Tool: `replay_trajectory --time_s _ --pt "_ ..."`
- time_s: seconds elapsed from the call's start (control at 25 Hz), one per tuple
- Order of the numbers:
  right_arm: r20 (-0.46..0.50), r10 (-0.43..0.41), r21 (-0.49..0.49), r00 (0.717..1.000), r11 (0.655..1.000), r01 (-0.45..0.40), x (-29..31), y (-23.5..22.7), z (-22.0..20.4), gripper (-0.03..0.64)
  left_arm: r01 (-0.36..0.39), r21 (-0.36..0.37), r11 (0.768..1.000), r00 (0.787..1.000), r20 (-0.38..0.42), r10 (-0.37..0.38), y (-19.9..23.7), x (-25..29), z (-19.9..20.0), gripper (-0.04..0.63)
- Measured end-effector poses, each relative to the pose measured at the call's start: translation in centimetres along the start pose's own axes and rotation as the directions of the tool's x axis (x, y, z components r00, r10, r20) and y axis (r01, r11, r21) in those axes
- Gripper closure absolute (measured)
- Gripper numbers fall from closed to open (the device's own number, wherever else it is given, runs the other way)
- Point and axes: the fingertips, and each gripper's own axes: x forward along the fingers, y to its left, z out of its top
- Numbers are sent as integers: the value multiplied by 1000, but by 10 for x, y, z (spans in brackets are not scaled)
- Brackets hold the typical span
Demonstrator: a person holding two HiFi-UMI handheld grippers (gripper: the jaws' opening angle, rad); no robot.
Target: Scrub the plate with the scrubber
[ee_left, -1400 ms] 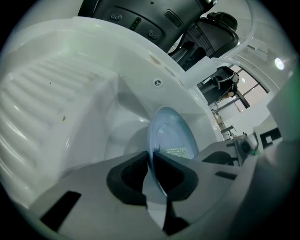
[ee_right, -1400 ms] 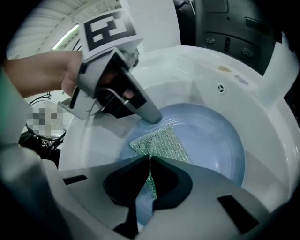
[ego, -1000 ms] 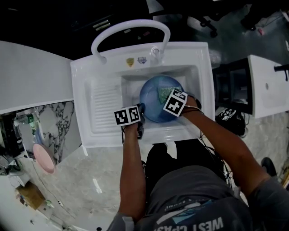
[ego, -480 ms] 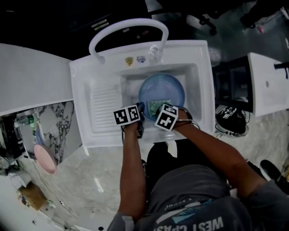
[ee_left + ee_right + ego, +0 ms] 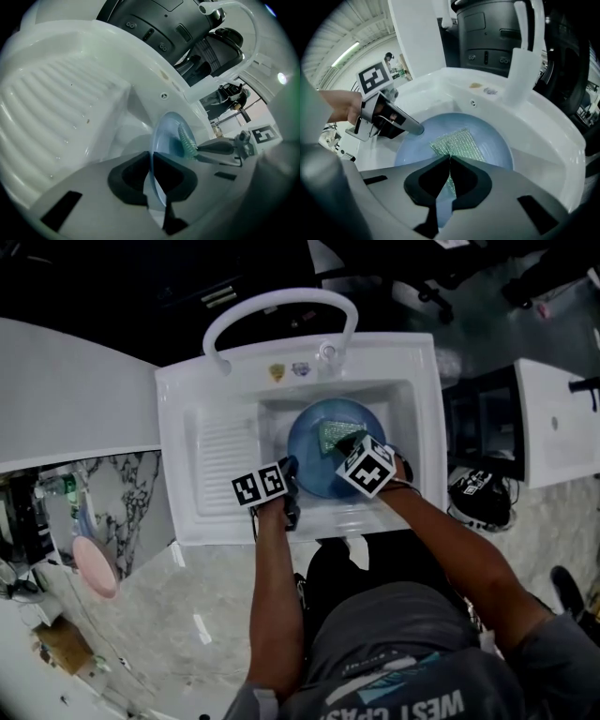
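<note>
A blue plate (image 5: pixel 323 470) sits in the white sink's basin (image 5: pixel 412 399). My left gripper (image 5: pixel 291 468) holds the plate's left rim; its jaws are closing with the thin rim (image 5: pixel 166 136) between the pads, which press on it. My right gripper (image 5: pixel 349 441) is shut on a green mesh scrubber (image 5: pixel 329 434) and presses it flat against the plate's far middle. In the right gripper view the scrubber (image 5: pixel 457 143) spreads out from the jaws across the plate (image 5: pixel 497 145), and the left gripper (image 5: pixel 416 128) bites the rim at left. The left gripper view shows the scrubber (image 5: pixel 186 140) edge-on.
A ribbed drainboard (image 5: pixel 220 451) lies left of the basin, and a curved white faucet (image 5: pixel 281 304) arches over the sink's far side. A pink dish (image 5: pixel 92 568) rests on the marble counter at far left. A white cabinet (image 5: pixel 558 418) stands to the right.
The right gripper has dragged the scrubber from the plate's near edge up to its far middle. The left gripper has stayed on the rim.
</note>
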Motion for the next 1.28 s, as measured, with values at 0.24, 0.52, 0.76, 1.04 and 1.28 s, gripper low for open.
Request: replay_trajectory --time_s 0.24,0.52,0.76,1.04,1.28 --pt "122 -58 71 991 996 50 -60 -16 12 581 31 -31 999 998 46 -30 -2 -19 4 569" --pt "328 -76 19 942 997 74 -133 1 65 583 56 -58 997 992 120 -49 2 -59 21 569" --pt "423 -68 -56 904 993 101 -169 18 104 583 9 -77 997 983 184 6 31 -103 43 569" --pt "403 -63 -104 913 988 114 -172 28 105 583 -57 -149 987 964 248 93 80 -143 65 566" --pt "379 -60 -125 923 985 116 -171 32 99 583 -119 -194 974 947 273 170 110 -159 78 564"
